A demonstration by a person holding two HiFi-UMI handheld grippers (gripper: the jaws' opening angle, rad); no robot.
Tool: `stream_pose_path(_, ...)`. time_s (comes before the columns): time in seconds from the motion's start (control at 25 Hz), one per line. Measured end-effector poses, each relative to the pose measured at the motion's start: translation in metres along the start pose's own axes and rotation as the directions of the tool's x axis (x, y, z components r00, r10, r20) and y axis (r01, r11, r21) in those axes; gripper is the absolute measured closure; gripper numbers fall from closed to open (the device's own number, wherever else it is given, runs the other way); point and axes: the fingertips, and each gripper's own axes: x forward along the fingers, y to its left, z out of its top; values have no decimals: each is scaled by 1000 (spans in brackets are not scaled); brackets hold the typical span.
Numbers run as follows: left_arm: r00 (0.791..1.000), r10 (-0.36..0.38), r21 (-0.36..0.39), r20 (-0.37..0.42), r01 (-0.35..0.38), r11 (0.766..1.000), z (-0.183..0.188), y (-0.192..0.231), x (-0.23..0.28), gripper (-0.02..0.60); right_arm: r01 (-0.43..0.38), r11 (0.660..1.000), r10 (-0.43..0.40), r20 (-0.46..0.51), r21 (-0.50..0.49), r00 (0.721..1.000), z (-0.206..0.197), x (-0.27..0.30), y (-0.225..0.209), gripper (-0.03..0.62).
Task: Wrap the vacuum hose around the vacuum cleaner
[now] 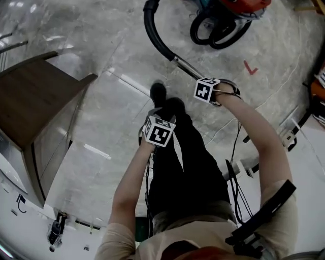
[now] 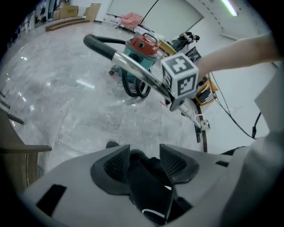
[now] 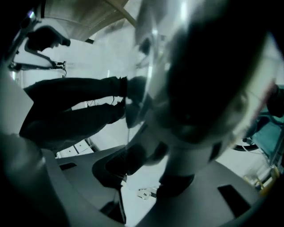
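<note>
Near the floor's [image 1: 101,101] far edge, right gripper [image 3: 151,170] clamps the hose wand [image 1: 185,66], left gripper [image 2: 144,162] gapes empty; wrapping probably next needs circling the vacuum cleaner [image 2: 144,44].

I see a black hose [image 1: 148,28] with a silver wand [image 1: 186,67], a vacuum cleaner [image 2: 142,45] red on top and, I think, teal below, on a grey marbled floor [image 1: 101,56].

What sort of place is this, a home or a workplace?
Probably a workplace, such as a large hall or workshop: a wide polished stone floor, cardboard boxes by the far wall, and loose cables on the floor.
</note>
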Motion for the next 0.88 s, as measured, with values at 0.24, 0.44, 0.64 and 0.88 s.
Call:
stream_pose_path(0.24,997,-8,89,81,0,996,48,40,-25,366,-16,1000,17,-123,8,992,-26,45,25,439)
stream_pose_path(0.44,1000,-19,124,25,16,992,66,43,-6,365,-43,999,42,-73,-10,996,-50,78,44,439)
stream_pose_path(0.64,1000,15,317,-21,-7,949,111,23,34,367,-15,997,18,41,-78,999,-39,99,23,439)
stream_pose_path(0.88,997,40,342,-68,-14,940,148,-5,86,367,38,985,-26,69,-168,997,-48,131,-20,439)
